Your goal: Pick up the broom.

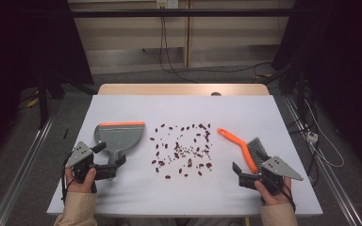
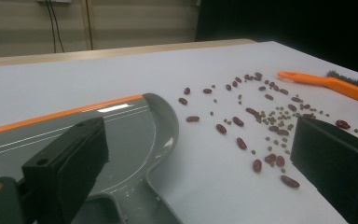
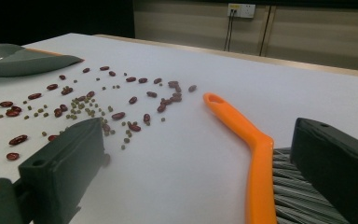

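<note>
A grey dustpan [image 1: 121, 135] with an orange lip lies at the table's left. Red beans and small green peas [image 1: 181, 150] are scattered over the middle. To the right lies an orange-handled brush [image 1: 238, 141] with grey bristles. My left gripper [image 1: 111, 154] is open, and the dustpan [image 2: 135, 126] handle runs between its jaws without touching the pads. My right gripper [image 1: 250, 165] is open too. The brush [image 3: 256, 154] handle lies between its jaws, with the bristles beside the right jaw. The beans [image 3: 84, 105] spread out beyond its left jaw.
The white table top [image 1: 245, 113] has a wooden strip [image 1: 184, 89] along its far edge. Metal rails flank the table on the floor. Cables [image 1: 169, 61] run down the back wall from a socket [image 3: 241, 10]. Dark curtains stand on both sides.
</note>
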